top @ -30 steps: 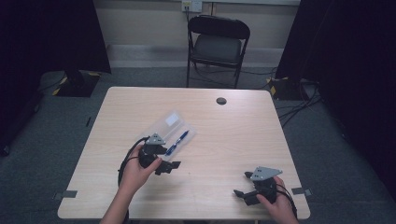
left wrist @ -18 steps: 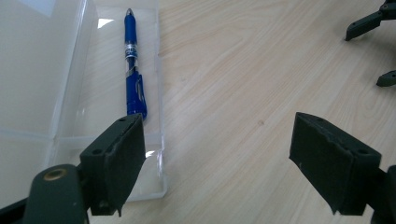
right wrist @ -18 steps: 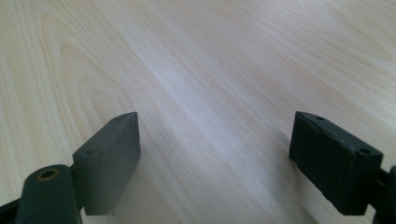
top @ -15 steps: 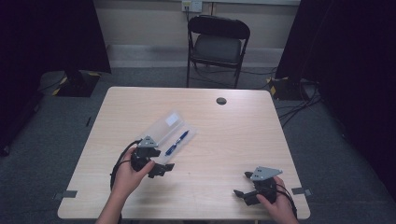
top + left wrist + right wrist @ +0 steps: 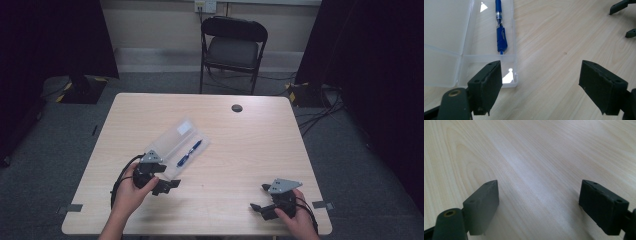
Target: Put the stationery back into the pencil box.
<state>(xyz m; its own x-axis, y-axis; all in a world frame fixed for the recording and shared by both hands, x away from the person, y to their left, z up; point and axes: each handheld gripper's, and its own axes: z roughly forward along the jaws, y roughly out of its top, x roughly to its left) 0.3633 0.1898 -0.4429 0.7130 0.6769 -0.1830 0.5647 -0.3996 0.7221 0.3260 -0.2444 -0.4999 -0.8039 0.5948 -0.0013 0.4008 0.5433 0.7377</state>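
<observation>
Two claws were out on the wooden table (image 5: 240,145), one in each of my hands. My left gripper (image 5: 167,186) sat at the lower left of the high view, jaws spread wide apart and clamped on nothing. Just above it in that frame lay the clear plastic case (image 5: 172,145), opened flat, with the blue pen (image 5: 189,153) resting in its right-hand half. From the left gripper view, the case (image 5: 449,37) took the upper left of the frame, and the pen (image 5: 500,30) ran lengthwise along the tray's right wall, its tip pointing down toward the near end. My left-hand jaw stood right in front of the tray's near corner; whether it touched the plastic, I couldn't tell.

My right gripper (image 5: 259,209) was low at the right of the high view, well apart from the case. Its jaws were also spread wide, with only bare wood grain (image 5: 536,165) between them.
</observation>
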